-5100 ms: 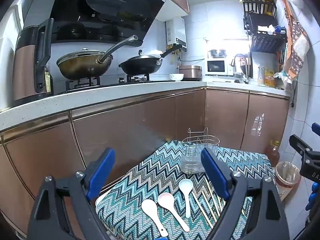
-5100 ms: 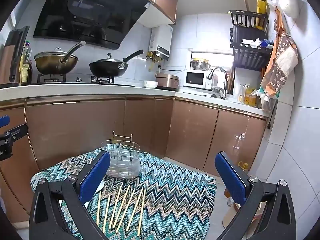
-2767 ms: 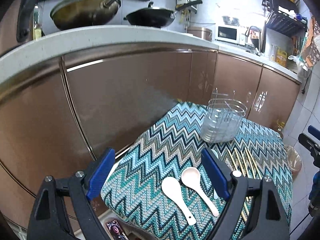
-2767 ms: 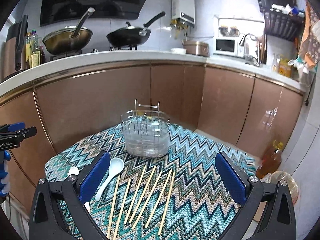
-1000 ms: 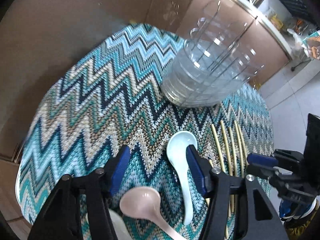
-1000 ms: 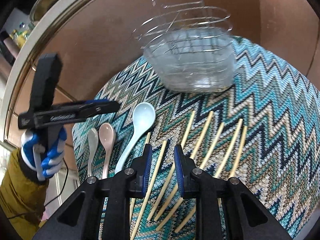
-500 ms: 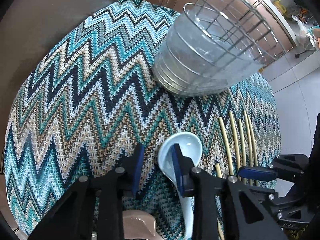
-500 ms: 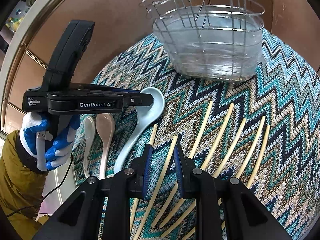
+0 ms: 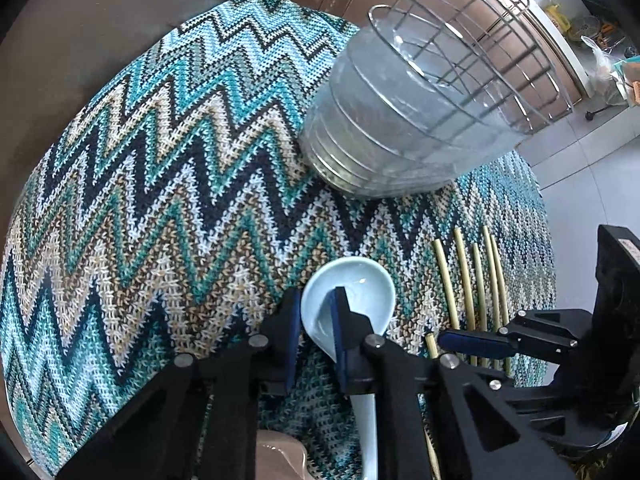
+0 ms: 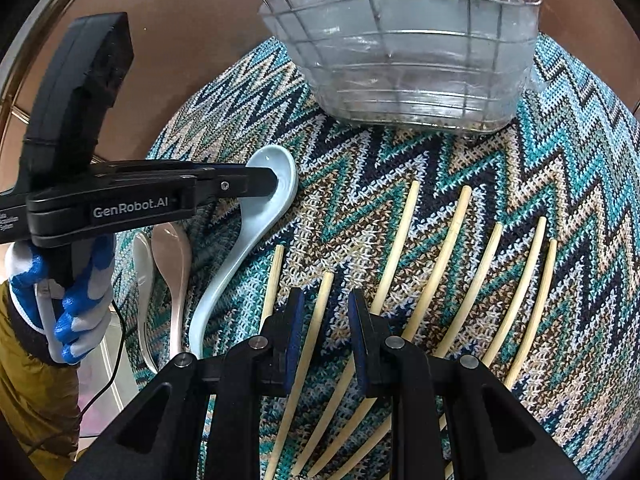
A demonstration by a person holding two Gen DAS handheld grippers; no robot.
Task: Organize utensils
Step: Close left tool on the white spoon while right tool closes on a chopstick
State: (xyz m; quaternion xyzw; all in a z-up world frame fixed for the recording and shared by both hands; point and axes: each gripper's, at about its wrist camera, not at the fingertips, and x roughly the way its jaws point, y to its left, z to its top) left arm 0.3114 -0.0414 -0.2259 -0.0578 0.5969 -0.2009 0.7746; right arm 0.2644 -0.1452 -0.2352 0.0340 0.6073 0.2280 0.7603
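A pale blue ceramic spoon [image 9: 360, 292] lies on the zigzag cloth; it also shows in the right wrist view [image 10: 256, 220]. My left gripper [image 9: 314, 316] has closed its jaws on the left rim of the spoon's bowl, one finger inside the bowl and one outside. Several bamboo chopsticks [image 10: 448, 256] lie side by side on the cloth. My right gripper [image 10: 324, 312] is down at the cloth with its jaws narrowly apart around one chopstick [image 10: 316, 320], not clamped. The wire-and-clear-plastic utensil holder [image 9: 404, 120] stands behind, also seen in the right wrist view [image 10: 404, 52].
A pink spoon [image 10: 172, 256] and a white spoon [image 10: 142, 276] lie left of the blue one. The zigzag cloth [image 9: 160, 200] covers a small table. Brown cabinet doors [image 10: 192, 40] stand behind it; tiled floor [image 9: 592, 184] lies to the right.
Both grippers came down from above the table to the cloth. The left jaws narrowed and closed on the blue spoon's bowl rim. The right jaws stayed narrow around one chopstick.
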